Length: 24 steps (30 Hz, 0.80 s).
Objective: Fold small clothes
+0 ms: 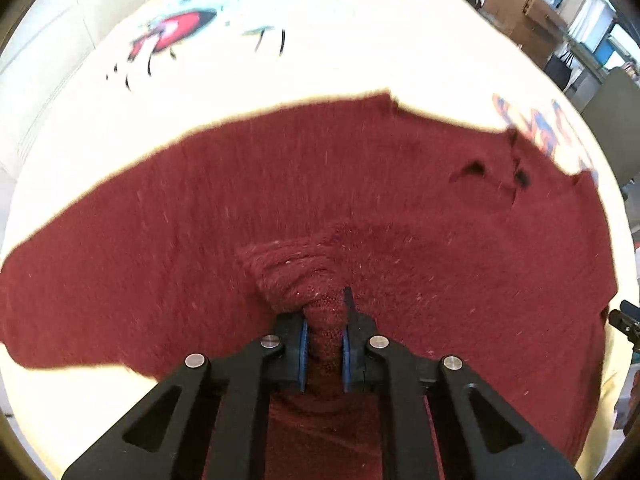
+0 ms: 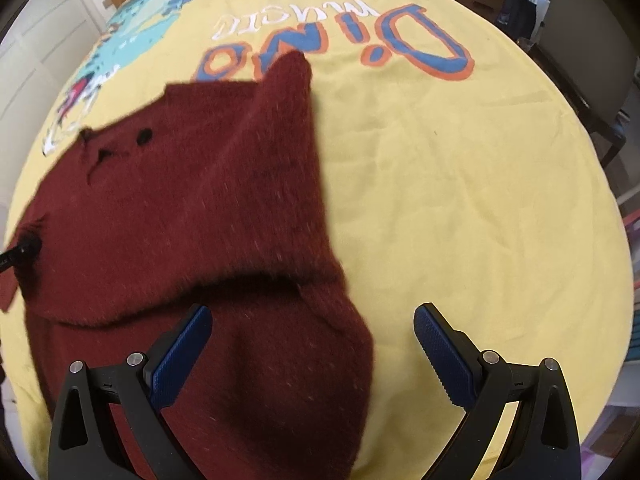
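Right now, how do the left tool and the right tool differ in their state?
The left tool is shut, its blue pads pinching a bunched fold of the dark red knitted sweater; the right tool is open and holds nothing. The left tool pulls the knit up into a peak; the right tool only hovers over the sweater's edge and the yellow printed cloth. Both point downward.

Yellow printed cloth spread flat, bearing blue-and-orange "Dino" lettering and a teal dinosaur print far left. Cardboard boxes far right. Dark chair far right, beside a black bag.
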Each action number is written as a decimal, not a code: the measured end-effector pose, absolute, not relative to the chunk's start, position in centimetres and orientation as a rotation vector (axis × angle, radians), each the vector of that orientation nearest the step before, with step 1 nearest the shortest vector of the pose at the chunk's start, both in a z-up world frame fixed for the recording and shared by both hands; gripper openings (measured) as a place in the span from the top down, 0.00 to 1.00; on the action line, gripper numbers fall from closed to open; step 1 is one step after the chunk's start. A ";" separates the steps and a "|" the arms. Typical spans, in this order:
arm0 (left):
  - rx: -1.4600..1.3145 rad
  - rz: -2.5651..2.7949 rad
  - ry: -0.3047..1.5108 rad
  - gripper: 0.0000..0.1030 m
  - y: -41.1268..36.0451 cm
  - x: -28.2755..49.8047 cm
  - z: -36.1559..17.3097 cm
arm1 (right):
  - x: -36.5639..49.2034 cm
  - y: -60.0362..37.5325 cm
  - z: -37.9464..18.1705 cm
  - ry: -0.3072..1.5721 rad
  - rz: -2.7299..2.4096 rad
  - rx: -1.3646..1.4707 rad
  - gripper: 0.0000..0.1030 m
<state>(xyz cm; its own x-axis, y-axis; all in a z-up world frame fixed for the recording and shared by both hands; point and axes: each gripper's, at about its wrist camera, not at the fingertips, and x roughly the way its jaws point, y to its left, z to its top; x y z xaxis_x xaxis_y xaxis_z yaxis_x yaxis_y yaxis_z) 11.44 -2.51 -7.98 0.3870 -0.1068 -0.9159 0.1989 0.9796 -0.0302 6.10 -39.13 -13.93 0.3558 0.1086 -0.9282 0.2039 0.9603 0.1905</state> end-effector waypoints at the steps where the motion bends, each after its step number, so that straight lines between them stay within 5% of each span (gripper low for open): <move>1: 0.087 -0.196 1.134 0.90 -2.5 11.4 -7.1 | 6.5 -39.3 -13.5 1.200 -0.058 0.306 0.02; 14: 0.082 -0.148 1.012 0.90 -1.8 16.4 -3.6 | 17.1 -39.6 -14.8 1.266 -0.033 0.354 0.04; 15: 0.080 -0.147 1.019 0.90 -1.9 16.5 -3.8 | 17.5 -39.4 -15.3 1.280 -0.026 0.355 0.12; 16: 0.078 -0.146 1.028 0.90 -1.8 16.7 -4.1 | 17.6 -39.1 -15.8 1.291 -0.018 0.353 0.40; 18: 0.078 -0.152 1.037 0.90 -1.6 16.8 -4.2 | 17.8 -39.0 -16.6 1.311 -0.011 0.382 0.74; 19: 0.084 -0.151 1.039 0.90 -1.5 16.8 -4.4 | 17.6 -39.1 -16.4 1.296 -0.013 0.403 0.81; 24: 0.088 -0.181 1.040 0.90 -2.0 16.8 -4.5 | 16.1 -40.7 -14.0 1.203 -0.055 0.397 0.84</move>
<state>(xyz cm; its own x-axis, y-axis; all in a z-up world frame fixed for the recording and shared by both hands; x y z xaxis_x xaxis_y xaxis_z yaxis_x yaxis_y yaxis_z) 16.83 -2.00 -4.49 0.4930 -0.1078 -0.8633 0.1907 0.9816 -0.0136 16.11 -40.66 -14.00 0.3674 0.1670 -0.9149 0.2501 0.9298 0.2701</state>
